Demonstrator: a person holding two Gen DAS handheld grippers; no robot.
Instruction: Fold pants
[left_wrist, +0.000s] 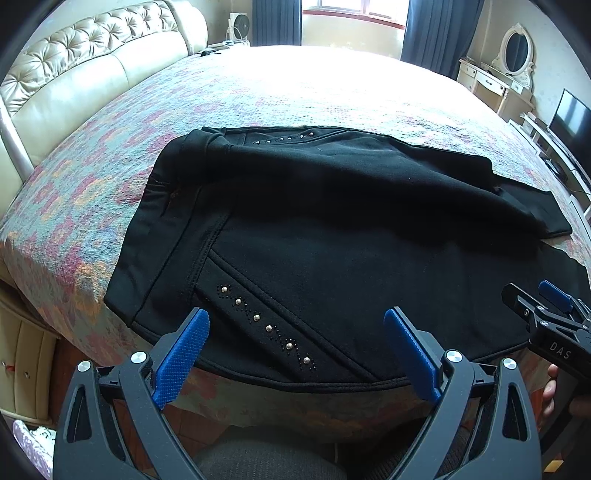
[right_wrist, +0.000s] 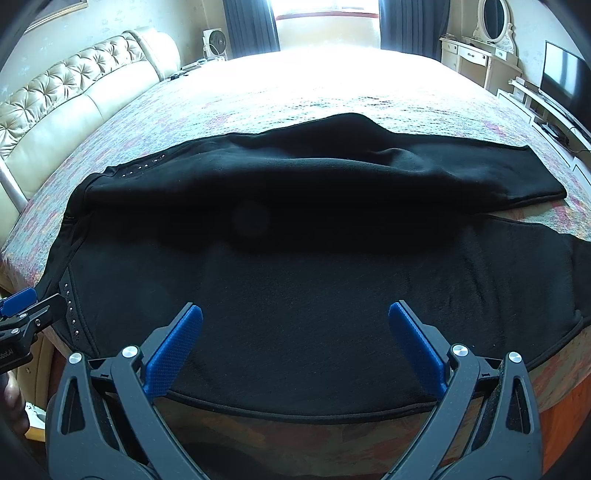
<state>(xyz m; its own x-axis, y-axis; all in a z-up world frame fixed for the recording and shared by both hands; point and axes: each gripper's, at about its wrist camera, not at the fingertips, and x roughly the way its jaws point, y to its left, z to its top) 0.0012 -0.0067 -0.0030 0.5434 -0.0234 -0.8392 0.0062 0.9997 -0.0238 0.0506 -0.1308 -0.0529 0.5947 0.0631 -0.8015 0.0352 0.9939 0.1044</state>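
Pants (left_wrist: 332, 236): black, laid flat on the bed (left_wrist: 258, 92) near its front edge. We read the long axis as running left to right, waistband at the left, leg cuffs at the right. A studded pocket trim (left_wrist: 264, 326) sits at the near left; the far leg lies rumpled over the near one.

Left gripper (left_wrist: 295, 350): we see its blue pads spread wide, holding nothing, poised over the waist end at the hem edge.

Right gripper (right_wrist: 295, 349): likewise spread wide and empty, above the near leg.

Surface: a bedspread patterned in pink, blue and orange.

Room, left to right: we note a tufted cream headboard (left_wrist: 74, 74), fan (left_wrist: 236, 24), dark curtains (right_wrist: 251, 26) flanking a bright window, mirrored dresser (right_wrist: 476, 55), television (right_wrist: 565, 77).
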